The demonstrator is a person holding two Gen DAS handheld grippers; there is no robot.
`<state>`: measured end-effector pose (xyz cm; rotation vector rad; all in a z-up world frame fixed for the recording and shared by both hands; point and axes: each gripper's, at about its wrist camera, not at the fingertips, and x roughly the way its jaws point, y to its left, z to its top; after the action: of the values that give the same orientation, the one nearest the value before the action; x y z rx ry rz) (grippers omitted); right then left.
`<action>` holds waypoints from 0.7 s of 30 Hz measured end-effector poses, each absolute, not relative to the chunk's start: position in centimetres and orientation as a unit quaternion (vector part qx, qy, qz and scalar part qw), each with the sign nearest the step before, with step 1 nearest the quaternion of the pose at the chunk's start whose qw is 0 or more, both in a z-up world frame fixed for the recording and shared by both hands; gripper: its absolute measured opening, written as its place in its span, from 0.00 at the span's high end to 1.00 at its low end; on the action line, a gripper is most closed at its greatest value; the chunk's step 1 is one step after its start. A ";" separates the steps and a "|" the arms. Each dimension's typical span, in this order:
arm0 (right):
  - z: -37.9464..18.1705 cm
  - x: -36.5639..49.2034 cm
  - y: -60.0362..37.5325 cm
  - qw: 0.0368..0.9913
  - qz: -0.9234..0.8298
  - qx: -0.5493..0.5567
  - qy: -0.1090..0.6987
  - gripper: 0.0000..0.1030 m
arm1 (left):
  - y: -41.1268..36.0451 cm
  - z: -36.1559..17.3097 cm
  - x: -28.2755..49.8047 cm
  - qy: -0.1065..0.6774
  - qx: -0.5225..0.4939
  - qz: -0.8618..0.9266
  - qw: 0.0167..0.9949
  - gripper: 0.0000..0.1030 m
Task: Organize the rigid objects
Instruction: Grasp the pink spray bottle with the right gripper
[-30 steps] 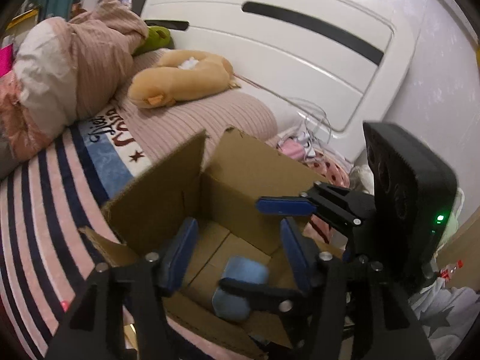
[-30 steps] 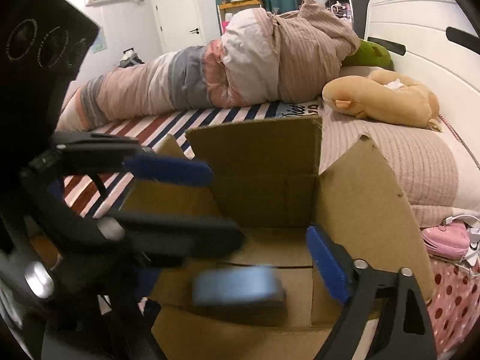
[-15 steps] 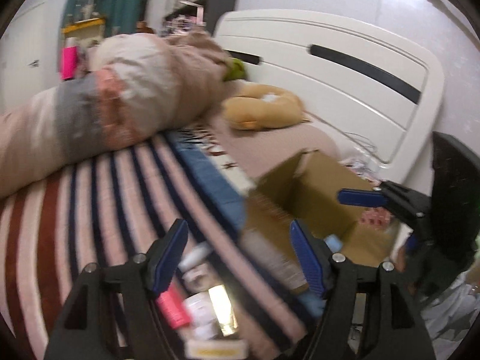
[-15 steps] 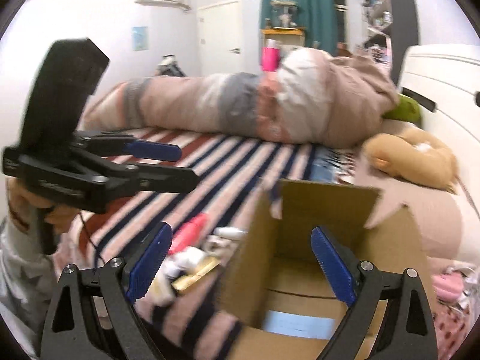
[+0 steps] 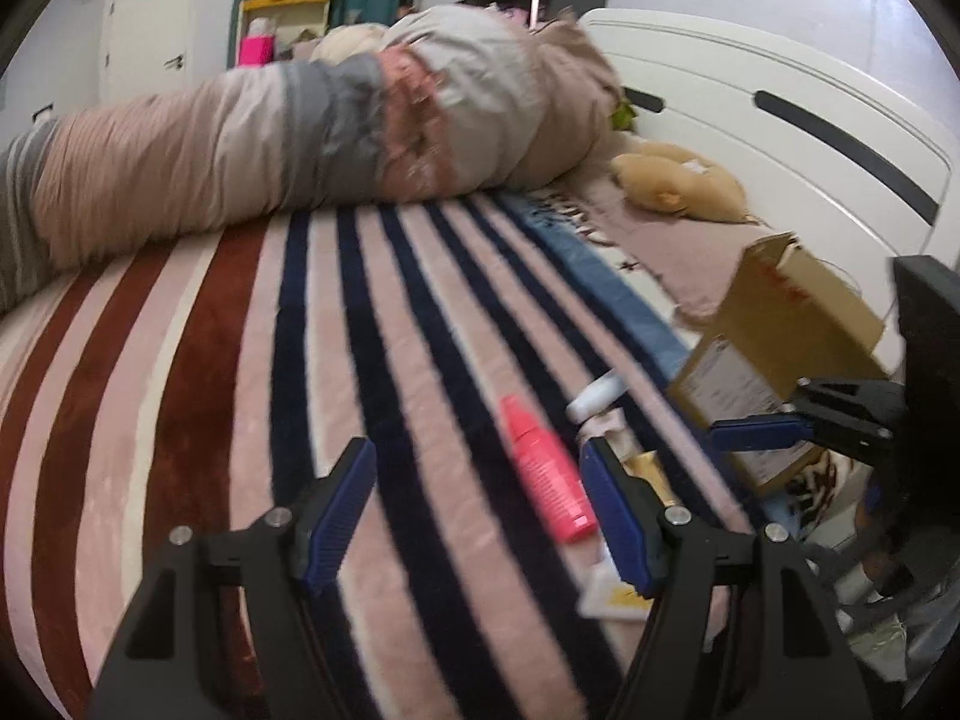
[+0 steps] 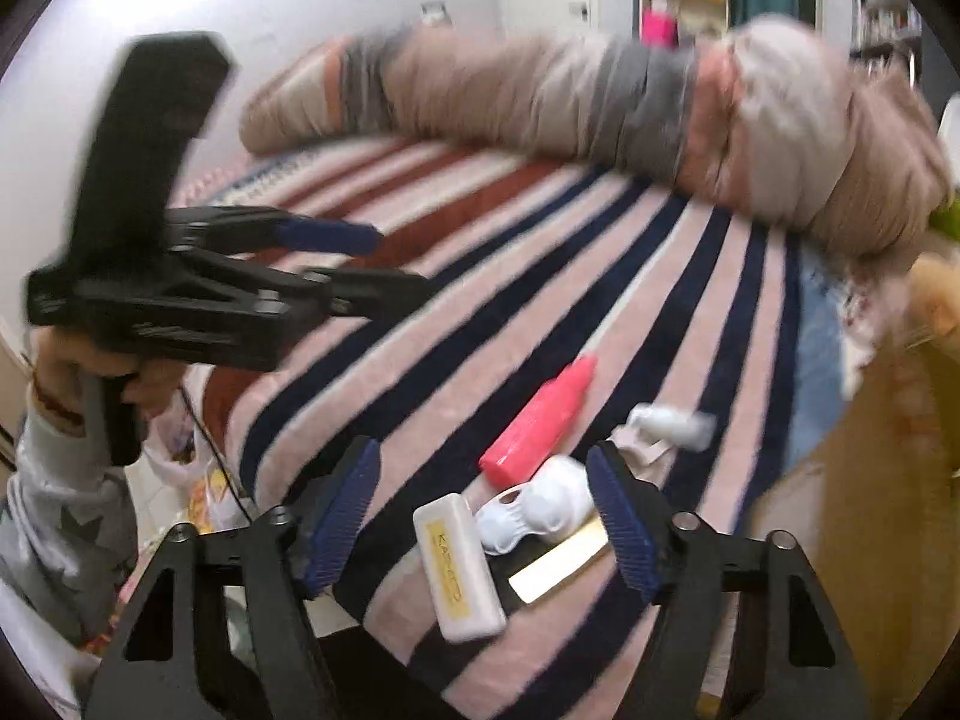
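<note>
Lying flat on the striped bed: pink tube [image 6: 537,420], white bottle [image 6: 672,423], white case [image 6: 459,564], white contact-lens holder [image 6: 540,507], gold bar [image 6: 558,561], beside the cardboard box [image 5: 780,330].

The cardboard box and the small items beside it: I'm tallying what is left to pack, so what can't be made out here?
- Cardboard box: inside hidden by its own wall, left wrist view; blurred at the right edge, right wrist view.
- Gold flat item: partly behind the right claw.
- White bottle: motion-blurred.
- White case label: too blurred to read fully.
</note>
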<state>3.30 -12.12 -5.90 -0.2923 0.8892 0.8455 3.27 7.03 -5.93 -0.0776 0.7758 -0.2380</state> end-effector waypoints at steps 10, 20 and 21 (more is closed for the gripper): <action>-13.1 11.2 -7.7 0.769 0.326 -0.115 0.538 0.64 | 10.2 -9.9 4.1 0.395 -0.068 -0.110 0.910 0.35; -14.1 12.3 -6.8 0.770 0.325 -0.108 0.538 0.73 | 11.2 -10.5 5.0 0.395 -0.095 -0.124 0.905 0.35; -13.8 12.1 -6.8 0.774 0.330 -0.107 0.530 0.73 | 11.1 -10.4 5.1 0.394 -0.099 -0.129 0.905 0.35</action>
<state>12.09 -6.83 -13.79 -0.2315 1.1483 0.7149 5.12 11.12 -10.40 -0.2047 0.8139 -0.2674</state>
